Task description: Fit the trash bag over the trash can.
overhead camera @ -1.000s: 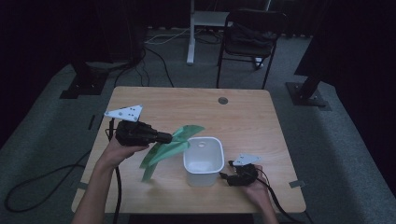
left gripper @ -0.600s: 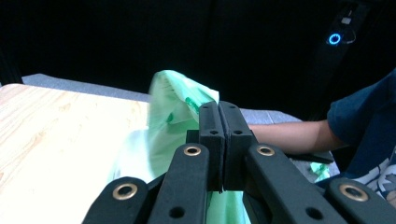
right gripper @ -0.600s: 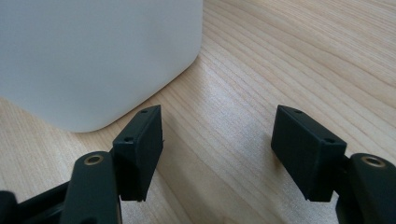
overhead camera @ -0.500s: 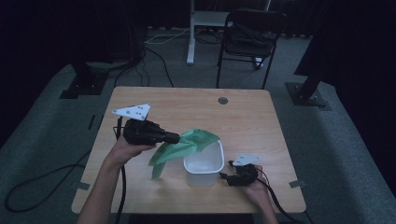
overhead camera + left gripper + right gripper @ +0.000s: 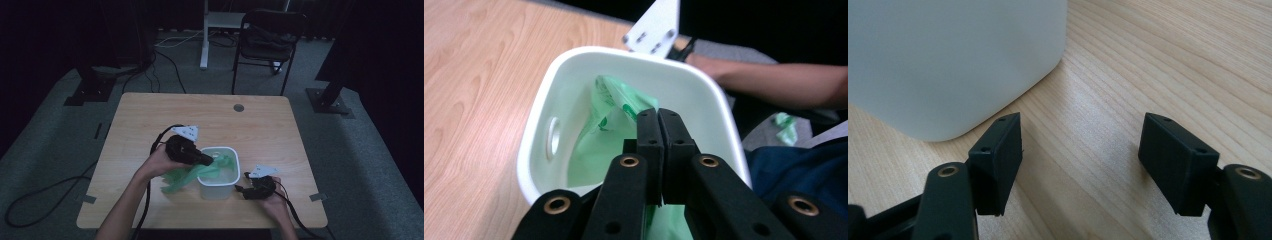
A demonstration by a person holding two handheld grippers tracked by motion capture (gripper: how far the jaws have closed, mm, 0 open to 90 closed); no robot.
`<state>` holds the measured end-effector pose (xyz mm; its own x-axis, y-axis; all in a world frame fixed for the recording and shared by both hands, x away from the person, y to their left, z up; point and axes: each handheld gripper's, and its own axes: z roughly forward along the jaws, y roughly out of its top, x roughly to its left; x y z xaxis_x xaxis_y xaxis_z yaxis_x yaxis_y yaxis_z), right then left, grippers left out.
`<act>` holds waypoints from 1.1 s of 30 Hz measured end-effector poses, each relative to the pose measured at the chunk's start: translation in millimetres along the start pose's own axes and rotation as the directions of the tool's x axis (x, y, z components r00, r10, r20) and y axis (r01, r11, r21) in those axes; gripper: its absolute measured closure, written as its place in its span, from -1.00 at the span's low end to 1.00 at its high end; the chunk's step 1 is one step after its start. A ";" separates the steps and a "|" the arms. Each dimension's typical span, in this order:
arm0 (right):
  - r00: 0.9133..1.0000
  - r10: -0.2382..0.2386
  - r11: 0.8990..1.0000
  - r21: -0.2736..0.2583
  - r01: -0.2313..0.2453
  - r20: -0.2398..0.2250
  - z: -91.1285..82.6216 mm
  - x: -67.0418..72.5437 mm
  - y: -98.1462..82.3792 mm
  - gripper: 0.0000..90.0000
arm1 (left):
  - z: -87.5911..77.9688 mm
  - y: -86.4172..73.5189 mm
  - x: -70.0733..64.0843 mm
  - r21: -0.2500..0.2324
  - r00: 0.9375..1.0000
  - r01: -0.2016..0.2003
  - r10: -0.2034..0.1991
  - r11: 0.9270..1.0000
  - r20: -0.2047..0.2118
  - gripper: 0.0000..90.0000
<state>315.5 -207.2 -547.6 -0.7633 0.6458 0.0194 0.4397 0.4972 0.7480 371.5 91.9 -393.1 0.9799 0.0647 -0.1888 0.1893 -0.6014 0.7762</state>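
The left gripper [image 5: 209,161], jaws pinched on the green bag [image 5: 616,122], sits over the white bin [image 5: 219,183]; most of the bag trails outside leftward. The right gripper [image 5: 1080,165], jaws wide, waits beside the bin.

No words, brand names or numbers can be read. The thin pale green plastic bag [image 5: 616,125] carries a small darker green printed mark just above the tips of the left gripper's closed fingers [image 5: 647,131], but the mark is too crumpled and blurred to make out.
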 end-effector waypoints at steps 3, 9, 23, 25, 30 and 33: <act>1.000 -0.003 1.000 0.001 0.003 -0.001 0.2 0.6 0.0 -0.27 | 7.3 -0.1 3.3 0.011 0.999 0.018 -0.018 1.000 -0.039 0.62; 1.000 -0.007 1.000 0.002 0.007 0.004 0.3 1.4 0.1 -0.27 | -3.1 -5.5 1.2 -0.051 0.994 0.036 -0.041 0.998 -0.098 0.31; 0.999 -0.034 0.999 0.019 0.034 -0.007 0.1 8.6 1.9 -0.24 | -52.0 -40.7 -40.9 -0.164 0.980 0.004 -0.036 0.986 -0.194 0.32; 0.999 -0.035 0.999 0.019 0.035 -0.008 0.2 8.5 1.9 -0.24 | -52.4 -46.4 -45.6 -0.139 0.980 0.013 -0.040 0.990 -0.193 0.32; 0.999 -0.034 0.999 0.022 0.035 -0.027 0.1 10.5 2.6 -0.25 | -48.0 -62.5 -44.7 -0.131 0.986 0.072 -0.090 0.989 -0.143 0.30; 0.999 -0.027 0.999 0.019 0.028 -0.044 0.6 11.6 3.0 -0.25 | -38.5 -64.9 -45.4 -0.106 0.987 0.076 -0.090 0.992 -0.134 0.30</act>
<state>308.3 -197.9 -545.5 -0.7948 0.6062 0.0282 0.4270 0.5257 0.7357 317.1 158.6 -411.7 0.9586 0.2248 -0.1749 0.2683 -0.5071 0.8191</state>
